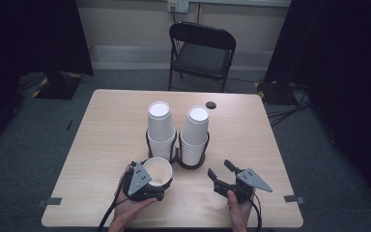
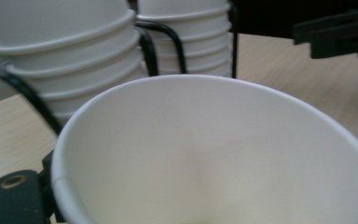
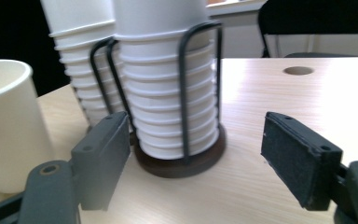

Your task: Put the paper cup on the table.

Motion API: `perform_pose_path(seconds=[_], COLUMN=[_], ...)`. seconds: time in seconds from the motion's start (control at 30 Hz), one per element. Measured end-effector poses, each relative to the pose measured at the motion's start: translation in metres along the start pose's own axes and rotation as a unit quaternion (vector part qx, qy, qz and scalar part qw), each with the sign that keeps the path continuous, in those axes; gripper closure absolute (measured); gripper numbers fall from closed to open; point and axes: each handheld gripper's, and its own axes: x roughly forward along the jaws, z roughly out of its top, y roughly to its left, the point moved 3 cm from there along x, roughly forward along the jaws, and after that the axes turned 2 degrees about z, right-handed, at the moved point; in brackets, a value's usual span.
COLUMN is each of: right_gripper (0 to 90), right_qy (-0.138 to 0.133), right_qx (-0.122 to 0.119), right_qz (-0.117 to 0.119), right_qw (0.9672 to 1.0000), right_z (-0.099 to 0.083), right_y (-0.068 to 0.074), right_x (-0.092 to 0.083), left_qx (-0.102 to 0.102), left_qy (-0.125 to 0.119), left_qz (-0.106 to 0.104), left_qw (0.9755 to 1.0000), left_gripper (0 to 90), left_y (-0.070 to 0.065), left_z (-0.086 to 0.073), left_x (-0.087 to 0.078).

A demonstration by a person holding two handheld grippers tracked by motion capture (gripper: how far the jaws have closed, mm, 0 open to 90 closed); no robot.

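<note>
A single white paper cup (image 1: 158, 170) stands upright between the jaws of my left gripper (image 1: 154, 182), which is shut on it near the table's front edge. In the left gripper view its open mouth (image 2: 214, 154) is close up, with one black jaw at the lower left. My right gripper (image 1: 221, 169) is to the right of the cup, open, with nothing between its pads (image 3: 303, 158). It points at the right cup stack (image 3: 168, 93). Two stacks of white cups, left (image 1: 160, 128) and right (image 1: 194, 133), sit upside down in black wire holders at the table's middle.
The wooden table (image 1: 111, 125) has a round dark hole (image 1: 211, 105) near its far edge. A black folding chair (image 1: 202, 53) stands behind the table. Dark curtains hang at both sides, and cables lie on the grey floor at the right.
</note>
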Motion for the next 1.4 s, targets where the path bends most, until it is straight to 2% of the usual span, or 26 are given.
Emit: perform_pose_path(seconds=[0.2,0.3,0.43,0.5,0.67,0.83,0.93,0.97,1.0,1.03,1.07,1.17,1.3,1.4], right_gripper=[22.1,22.0,20.6,18.9,13.5,13.1,13.1,13.1,13.2,13.1,13.2,13.2,13.2,13.2], right_qy=[-0.001,-0.005,-0.004,-0.002,-0.007,-0.027,-0.02,-0.018,-0.019,-0.02,-0.021,-0.023,-0.021,-0.022], right_qx=[-0.003,-0.009,-0.025,-0.025,-0.03,-0.03,-0.045,-0.044,-0.042,-0.039,-0.036,-0.033,-0.031,-0.028], right_qz=[-0.023,-0.041,-0.049,-0.054,-0.058,-0.087,-0.088,-0.086,-0.086,-0.084,-0.084,-0.082,-0.082,-0.082], right_qw=[0.9997,0.9991,0.9985,0.9982,0.9978,0.9954,0.9949,0.9951,0.9952,0.9955,0.9956,0.9958,0.9959,0.996], right_z=[-0.008,-0.011,-0.012,-0.012,-0.012,-0.013,-0.013,-0.013,-0.013,-0.013,-0.013,-0.013,-0.013,-0.013], right_y=[-0.007,-0.008,-0.006,-0.006,-0.005,-0.004,-0.002,-0.002,-0.002,-0.003,-0.003,-0.004,-0.004,-0.004], right_x=[-0.003,-0.001,0.001,0.001,0.001,-0.002,-0.001,-0.001,-0.001,-0.001,-0.001,-0.002,-0.002,-0.002], left_qx=[-0.029,-0.034,-0.035,-0.034,-0.045,-0.067,-0.076,-0.089,-0.1,-0.102,-0.103,-0.106,-0.12,-0.118], left_qy=[-0.009,-0.008,-0.008,-0.009,-0.012,-0.019,-0.021,-0.021,-0.021,-0.018,-0.018,-0.019,-0.022,-0.024], left_qz=[0.02,0.029,0.031,0.04,0.05,0.066,0.072,0.069,0.074,0.087,0.09,0.088,0.095,0.098], left_qw=[0.9993,0.999,0.9989,0.9986,0.9977,0.9954,0.9942,0.9934,0.992,0.9908,0.9905,0.9903,0.9879,0.9878], left_gripper=[10.1,10.1,9.8,9.8,9.8,9.9,9.9,9.9,9.9,9.9,9.9,9.9,9.8,9.6], left_y=[0.021,0.032,0.044,0.049,0.06,0.075,0.084,0.088,0.091,0.094,0.097,0.107,0.121,0.13], left_z=[0.001,0.002,0.005,0.006,0.007,0.011,0.012,0.012,0.012,0.012,0.012,0.012,0.013,0.014], left_x=[-0.007,-0.01,-0.012,-0.013,-0.015,-0.016,-0.015,-0.015,-0.015,-0.014,-0.013,-0.007,0.003,0.009])
